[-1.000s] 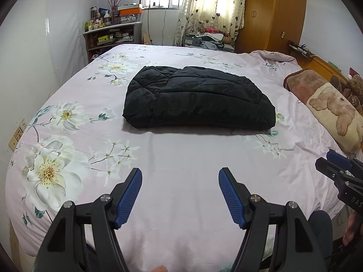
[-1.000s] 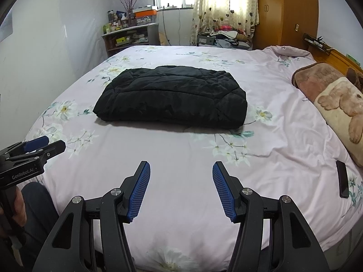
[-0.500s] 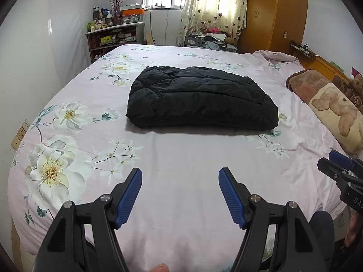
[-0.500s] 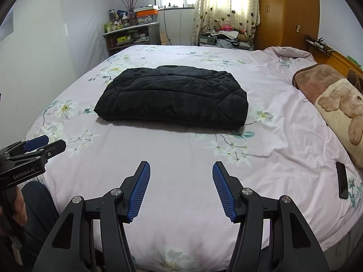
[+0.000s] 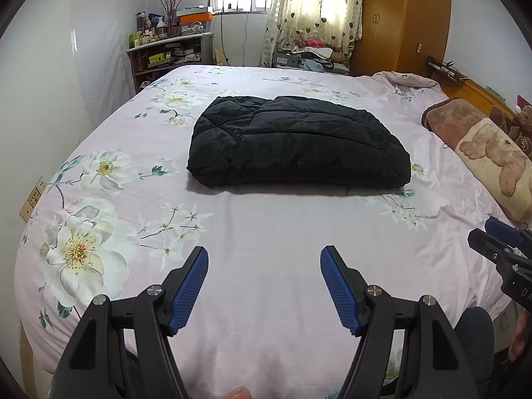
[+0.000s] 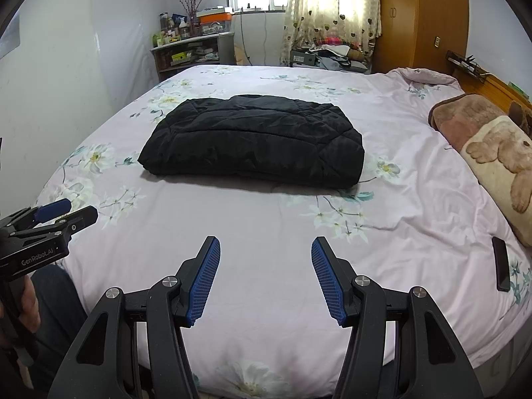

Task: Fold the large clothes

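A black quilted jacket point(image 5: 296, 141) lies folded into a thick rectangle in the middle of the pink floral bed point(image 5: 266, 232); it also shows in the right wrist view point(image 6: 256, 143). My left gripper point(image 5: 264, 259) is open and empty, held over the near edge of the bed, well short of the jacket. My right gripper point(image 6: 265, 249) is open and empty too, at the same near edge. Each gripper shows at the side of the other's view, the right gripper point(image 5: 498, 239) and the left gripper point(image 6: 56, 214).
A brown pillow with a bear blanket point(image 6: 492, 153) lies at the right side of the bed. A black phone point(image 6: 501, 262) lies on the sheet at the right. A cluttered shelf point(image 5: 169, 53) and a wooden wardrobe point(image 5: 405, 20) stand beyond the far edge.
Both views have shifted slightly; the jacket sits a little more to the right and lower in frame. Both grippers stay open and empty.
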